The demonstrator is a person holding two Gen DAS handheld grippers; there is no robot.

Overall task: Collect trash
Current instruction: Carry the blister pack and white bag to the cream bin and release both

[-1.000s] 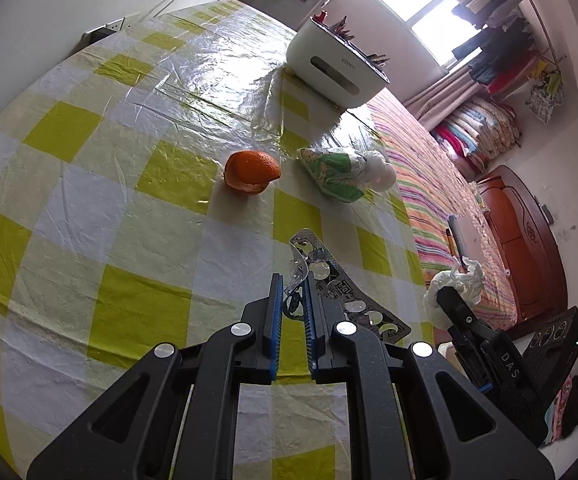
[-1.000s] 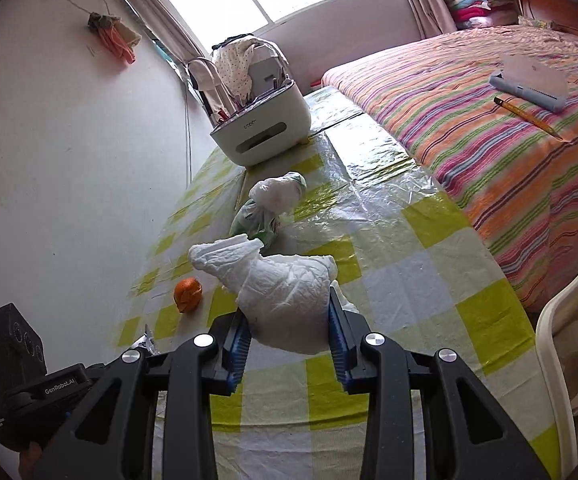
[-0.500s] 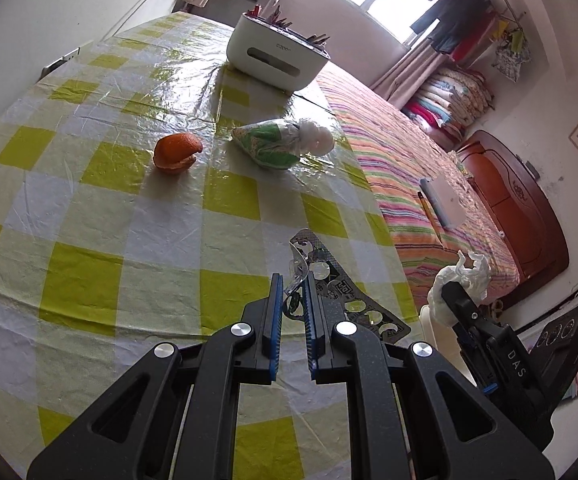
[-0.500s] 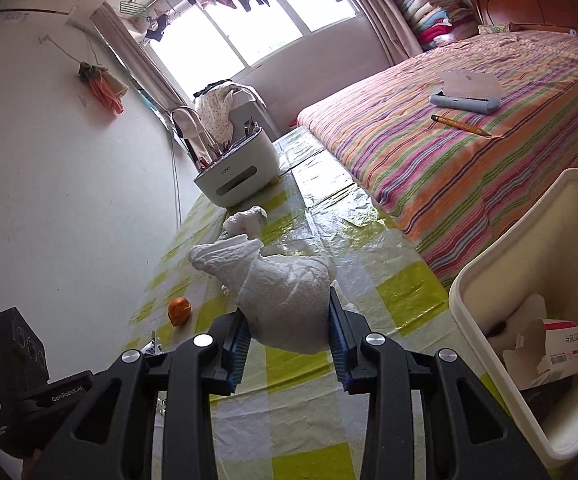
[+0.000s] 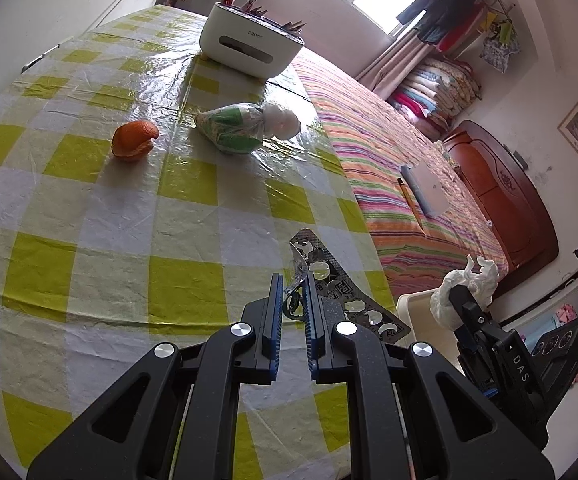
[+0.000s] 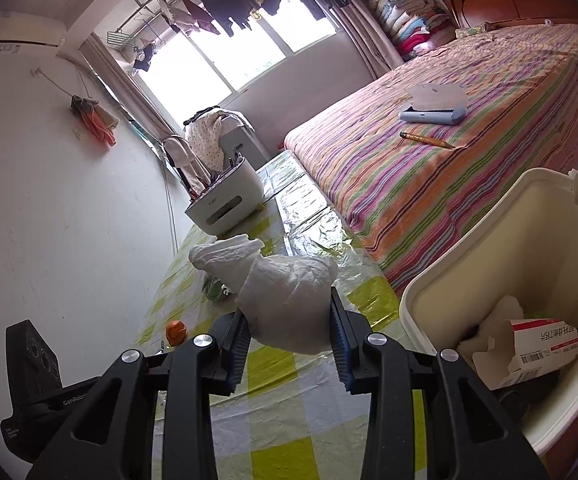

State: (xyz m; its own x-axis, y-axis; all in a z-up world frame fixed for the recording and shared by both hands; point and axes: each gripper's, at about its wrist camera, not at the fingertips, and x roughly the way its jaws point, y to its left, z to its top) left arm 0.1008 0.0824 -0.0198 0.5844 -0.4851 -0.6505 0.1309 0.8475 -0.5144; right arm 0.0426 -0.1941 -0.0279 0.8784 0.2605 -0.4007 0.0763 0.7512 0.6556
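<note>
**Both grippers loaded, bin just to the right**

The right gripper (image 6: pixel 289 332) pinches a crumpled white paper tissue (image 6: pixel 285 296) between its blue pads, near the centre of the right wrist view; the wad bulges above the jaws and a twisted tail sticks out toward the upper left. It is held by its thick middle, which probably keeps the soft paper from slipping. The cream plastic waste bin (image 6: pixel 441 280) fills the lower right of that view, standing just off the edge of the table, between it and the striped bed; a torn white and red cardboard carton (image 6: pixel 529 344) already lies inside. The tissue is beside the bin's rim and not yet over its mouth, so the drop seems to need a further swing to the right.

The left gripper (image 5: pixel 293 308) has its jaws pressed nearly together on a silver foil blister pack of emptied pill pockets (image 5: pixel 341 292), seen low and right of centre in the left wrist view. It grips one corner, so the flat sheet juts out to the right, clear of the yellow and white checked plastic tablecloth (image 5: pixel 89 240).

Waiting on the cloth, in the upper left part of that view, are a hollow orange peel (image 5: pixel 135 140) and, just to its right, a knotted clear plastic bag with green contents (image 5: pixel 233 132); a white utensil holder (image 5: pixel 249 48) stands further up
</note>
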